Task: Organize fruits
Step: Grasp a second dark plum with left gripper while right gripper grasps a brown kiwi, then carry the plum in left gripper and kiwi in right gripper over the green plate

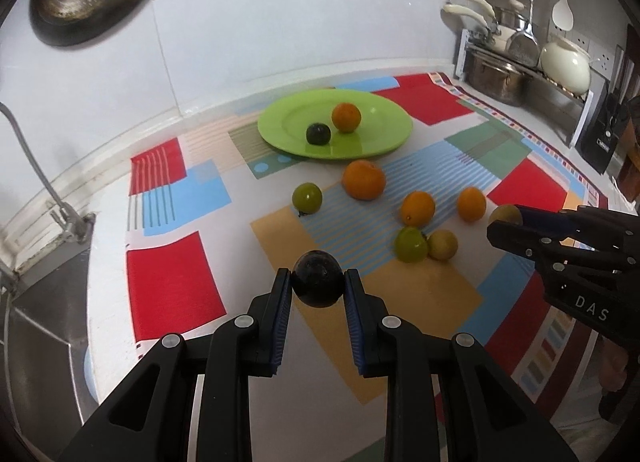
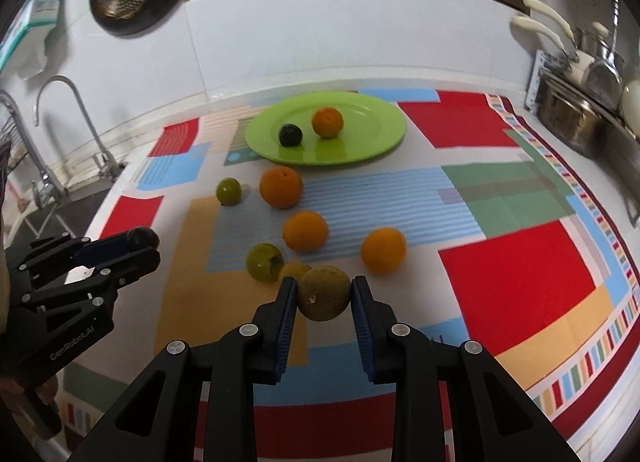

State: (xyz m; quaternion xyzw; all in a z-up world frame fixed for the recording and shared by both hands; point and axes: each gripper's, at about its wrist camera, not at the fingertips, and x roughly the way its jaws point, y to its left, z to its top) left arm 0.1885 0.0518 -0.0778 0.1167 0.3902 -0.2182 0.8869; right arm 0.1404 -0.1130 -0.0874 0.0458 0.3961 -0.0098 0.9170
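Left tool (image 1: 318,282): clamped on a dark plum (image 1: 317,279), pads on its left and right sides, fruit clear of the worktop (image 1: 168,342) as far as I can judge.
Right tool (image 2: 324,292): clamped on a brownish-yellow fruit (image 2: 324,293), held the same way, side to side.
Plate (image 1: 384,110): green, in the upper centre of both views, straight ahead of both tools and well apart from them; it carries one dark plum and one orange (image 1: 346,117).
Key relation: both held fruits lie short of the plate, with loose fruit between; in the left view the plate sits almost dead ahead, in the right view slightly left of centre.
Nearer hand: cannot tell; both look about equally far.
Long axis: none that matters, both fruits are round, the plate is a wide shallow disc.
Loose fruit: oranges and green fruits on the patterned cloth (image 1: 172,286), mid-frame.
Free room on plate: right half and front rim look bare.
Writing: "DAS" on the right tool's body in the left view; "GenRobot.AI" on the left tool's body in the right view.
Other labels: none legible.
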